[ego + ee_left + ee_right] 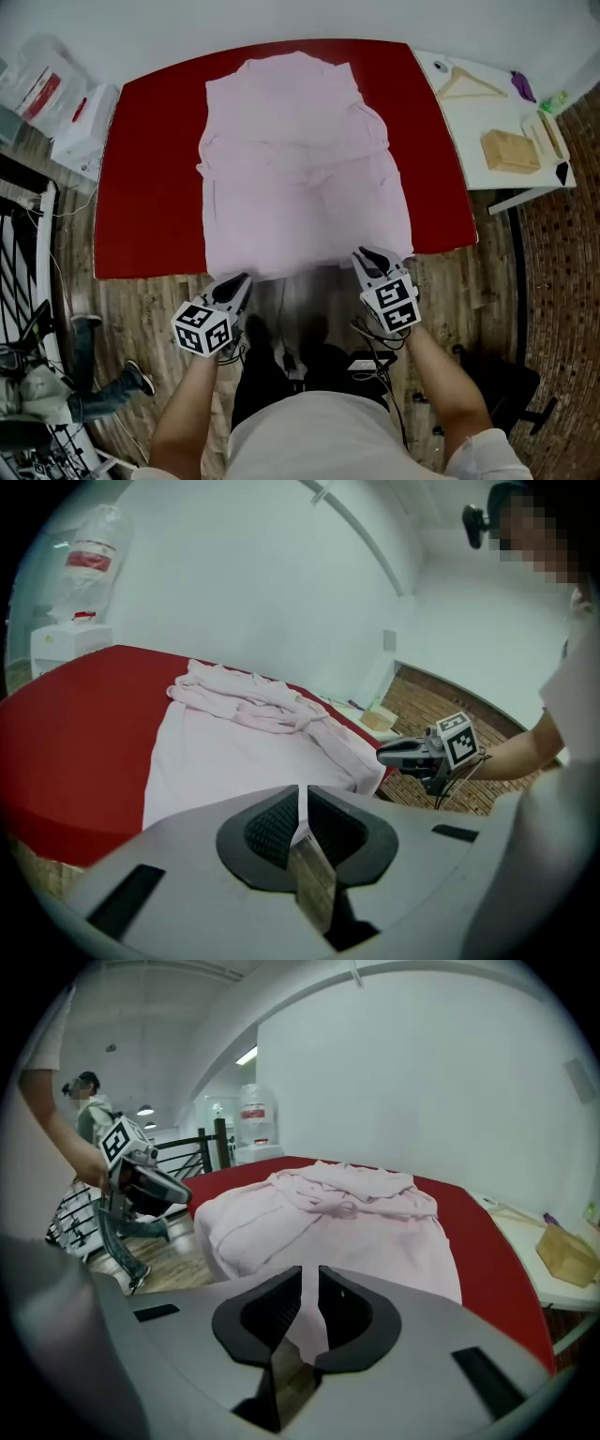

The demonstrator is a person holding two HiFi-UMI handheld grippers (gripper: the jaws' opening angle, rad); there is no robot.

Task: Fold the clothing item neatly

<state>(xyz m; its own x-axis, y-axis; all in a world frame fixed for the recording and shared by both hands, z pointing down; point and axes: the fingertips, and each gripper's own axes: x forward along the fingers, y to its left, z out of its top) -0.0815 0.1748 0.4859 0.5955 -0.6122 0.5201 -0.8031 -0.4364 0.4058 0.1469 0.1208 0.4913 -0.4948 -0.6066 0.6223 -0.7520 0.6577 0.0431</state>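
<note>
One pink garment (300, 169), one red table (150, 187); left gripper (244, 279), right gripper (367, 255) (two) pinching hem.

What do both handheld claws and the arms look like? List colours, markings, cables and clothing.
The left claw and right claw are light grey plastic with black ribbed pads; each carries a white cube with black square markers. Black cables trail under the right claw. The person wears a light short-sleeved shirt.
</note>
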